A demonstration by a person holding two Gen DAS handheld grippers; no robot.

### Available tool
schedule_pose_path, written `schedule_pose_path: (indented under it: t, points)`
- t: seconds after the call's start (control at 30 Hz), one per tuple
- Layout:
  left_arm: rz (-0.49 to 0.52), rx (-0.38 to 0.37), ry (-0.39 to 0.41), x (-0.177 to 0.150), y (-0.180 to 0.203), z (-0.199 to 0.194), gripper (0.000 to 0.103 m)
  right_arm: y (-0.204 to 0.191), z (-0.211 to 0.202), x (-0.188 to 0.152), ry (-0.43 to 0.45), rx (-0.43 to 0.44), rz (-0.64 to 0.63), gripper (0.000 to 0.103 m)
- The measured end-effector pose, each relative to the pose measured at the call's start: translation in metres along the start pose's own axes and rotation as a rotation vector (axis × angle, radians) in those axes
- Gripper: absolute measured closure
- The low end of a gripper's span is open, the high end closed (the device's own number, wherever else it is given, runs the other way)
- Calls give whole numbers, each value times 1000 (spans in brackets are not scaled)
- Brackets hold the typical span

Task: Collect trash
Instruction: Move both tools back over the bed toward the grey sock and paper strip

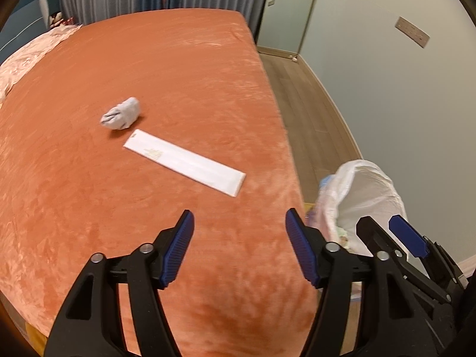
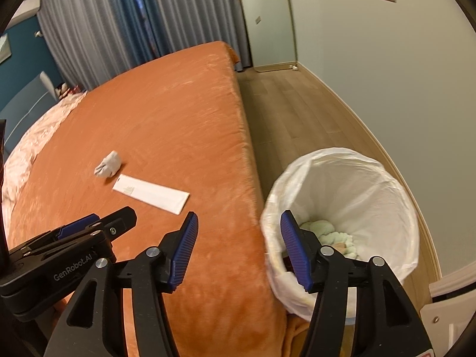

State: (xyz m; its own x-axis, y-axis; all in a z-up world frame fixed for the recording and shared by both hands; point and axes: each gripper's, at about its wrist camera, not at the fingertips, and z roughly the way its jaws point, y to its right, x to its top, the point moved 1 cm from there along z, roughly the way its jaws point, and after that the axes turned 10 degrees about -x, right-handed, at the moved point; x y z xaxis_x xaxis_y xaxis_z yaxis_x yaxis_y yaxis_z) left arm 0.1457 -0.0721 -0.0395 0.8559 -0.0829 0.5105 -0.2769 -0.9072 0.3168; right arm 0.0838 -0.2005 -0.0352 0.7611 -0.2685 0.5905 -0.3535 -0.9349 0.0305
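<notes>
A crumpled grey-white wad (image 1: 121, 117) and a long flat white paper wrapper (image 1: 185, 162) lie on the orange bed cover (image 1: 148, 68). Both show in the right wrist view too, the wad (image 2: 107, 164) and the wrapper (image 2: 150, 194). A bin with a white bag liner (image 2: 345, 196) stands on the floor beside the bed, with pale green trash (image 2: 330, 235) inside. My left gripper (image 1: 239, 232) is open and empty above the bed's near edge, short of the wrapper. My right gripper (image 2: 238, 235) is open and empty over the bed edge and the bin's rim.
The bin (image 1: 363, 196) sits at the right in the left wrist view. A wooden floor strip (image 2: 297, 113) runs between bed and wall. Curtains (image 2: 134, 23) hang behind the bed. A pink quilt (image 1: 26, 59) lies at the bed's far left.
</notes>
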Motion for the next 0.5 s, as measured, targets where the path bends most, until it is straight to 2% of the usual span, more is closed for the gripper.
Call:
schedule_pose_path:
  t: [0.27,0.5]
  points:
    - [-48,49,4,5,-59,2,38,-55,25,-1,-40,26,-94,45]
    - [-95,125,1,19,-129,13,36,-105,66,1,-95,53,-155,45]
